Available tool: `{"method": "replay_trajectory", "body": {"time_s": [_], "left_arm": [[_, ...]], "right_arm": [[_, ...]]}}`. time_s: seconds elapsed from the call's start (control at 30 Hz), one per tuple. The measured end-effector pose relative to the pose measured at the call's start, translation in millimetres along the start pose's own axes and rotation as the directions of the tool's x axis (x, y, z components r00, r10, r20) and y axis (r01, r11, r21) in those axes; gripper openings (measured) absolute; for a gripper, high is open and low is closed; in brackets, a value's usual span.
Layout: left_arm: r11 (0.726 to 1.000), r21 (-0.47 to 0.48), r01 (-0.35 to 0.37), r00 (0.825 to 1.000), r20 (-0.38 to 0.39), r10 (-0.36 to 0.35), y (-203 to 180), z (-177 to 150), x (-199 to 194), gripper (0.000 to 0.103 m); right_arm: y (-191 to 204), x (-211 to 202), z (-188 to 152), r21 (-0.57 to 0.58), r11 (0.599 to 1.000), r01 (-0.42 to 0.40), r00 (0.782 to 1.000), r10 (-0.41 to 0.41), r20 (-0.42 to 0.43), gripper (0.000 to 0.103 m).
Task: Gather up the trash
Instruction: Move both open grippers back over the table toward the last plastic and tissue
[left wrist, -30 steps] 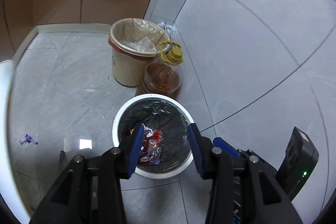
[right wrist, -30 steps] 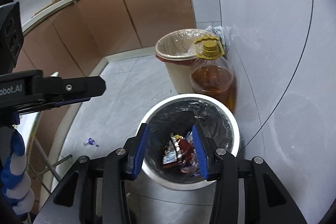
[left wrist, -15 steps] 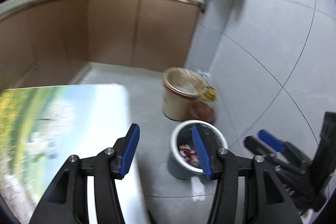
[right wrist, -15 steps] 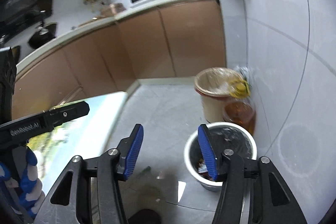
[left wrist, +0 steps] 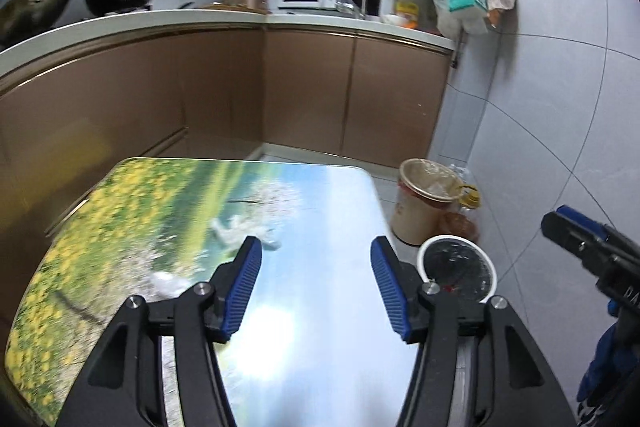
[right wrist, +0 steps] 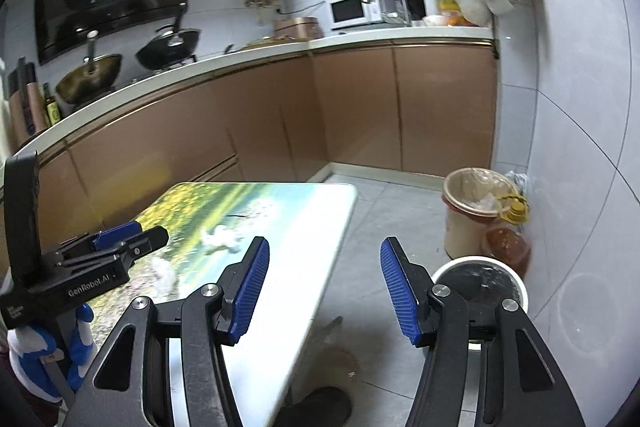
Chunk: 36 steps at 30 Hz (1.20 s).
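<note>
My left gripper (left wrist: 315, 255) hangs over a table (left wrist: 160, 219) printed with a landscape. Its jaws are opening and nothing is between them. To its right, down on the floor, stands a white bin (left wrist: 456, 238) with a black liner, and a bit of red wrapper (left wrist: 450, 287) shows inside. My right gripper (right wrist: 324, 255) is open and empty above the table's right edge (right wrist: 344, 211), with the bin (right wrist: 478, 259) just right of its finger. A pale blurred patch (left wrist: 168, 279) lies on the table; I cannot tell whether it is trash or print.
A beige lined bin (right wrist: 472, 183) and an oil bottle (right wrist: 508, 243) stand by the tiled wall behind the white bin. Brown cabinets run along the back. A dark shoe (right wrist: 320, 407) is on the floor. A hand in a blue-and-white glove (right wrist: 24, 347) holds the left gripper (right wrist: 120, 247).
Both grippers have risen and pulled back from over the white bin, so the table has come into view. Both pairs of jaws stand wider than a second ago.
</note>
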State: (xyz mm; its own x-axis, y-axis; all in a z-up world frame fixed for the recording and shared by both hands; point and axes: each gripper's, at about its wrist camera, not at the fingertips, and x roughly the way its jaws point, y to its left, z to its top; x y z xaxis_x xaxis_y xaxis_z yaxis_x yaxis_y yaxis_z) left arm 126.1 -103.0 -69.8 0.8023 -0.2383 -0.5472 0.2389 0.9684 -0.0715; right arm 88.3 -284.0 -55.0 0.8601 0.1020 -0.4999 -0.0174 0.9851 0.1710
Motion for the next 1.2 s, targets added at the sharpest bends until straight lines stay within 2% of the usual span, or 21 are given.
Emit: {"method": "replay_trajectory", "body": {"time_s": [0.27, 0.47, 0.7, 0.93, 1.2], "left_arm": [[0.999, -0.015, -0.043, 0.999, 0.021, 0.043, 28.1, -17.1, -30.1, 0.057], [0.997, -0.034, -0.064, 0.998, 0.013, 0.065, 44.2, -28.7, -34.8, 0.062], [0.994, -0.042, -0.098, 0.995, 0.003, 0.098, 55.8, -32.3, -30.0, 0.067], [0.989, -0.069, -0.129, 0.991, -0.057, 0.125, 71.7, -40.7, -8.0, 0.068], [0.971, -0.173, -0.163, 0.976, -0.174, 0.133, 125.2, -65.4, 22.2, 0.069]], "right_arm": [[41.2, -7.6, -1.7, -0.067, 0.997, -0.042, 0.999, 0.041, -0.019, 0.058], [62.4, -9.7, -2.9, -0.106, 0.992, -0.066, 0.998, 0.064, -0.024, 0.061], [67.9, 0.6, -3.3, -0.118, 0.989, -0.085, 0.996, 0.081, -0.04, 0.066], [68.9, 23.7, -7.3, -0.123, 0.987, -0.103, 0.993, 0.094, -0.075, 0.07], [70.1, 64.3, -12.2, -0.136, 0.982, -0.128, 0.984, 0.109, -0.143, 0.07]]}}
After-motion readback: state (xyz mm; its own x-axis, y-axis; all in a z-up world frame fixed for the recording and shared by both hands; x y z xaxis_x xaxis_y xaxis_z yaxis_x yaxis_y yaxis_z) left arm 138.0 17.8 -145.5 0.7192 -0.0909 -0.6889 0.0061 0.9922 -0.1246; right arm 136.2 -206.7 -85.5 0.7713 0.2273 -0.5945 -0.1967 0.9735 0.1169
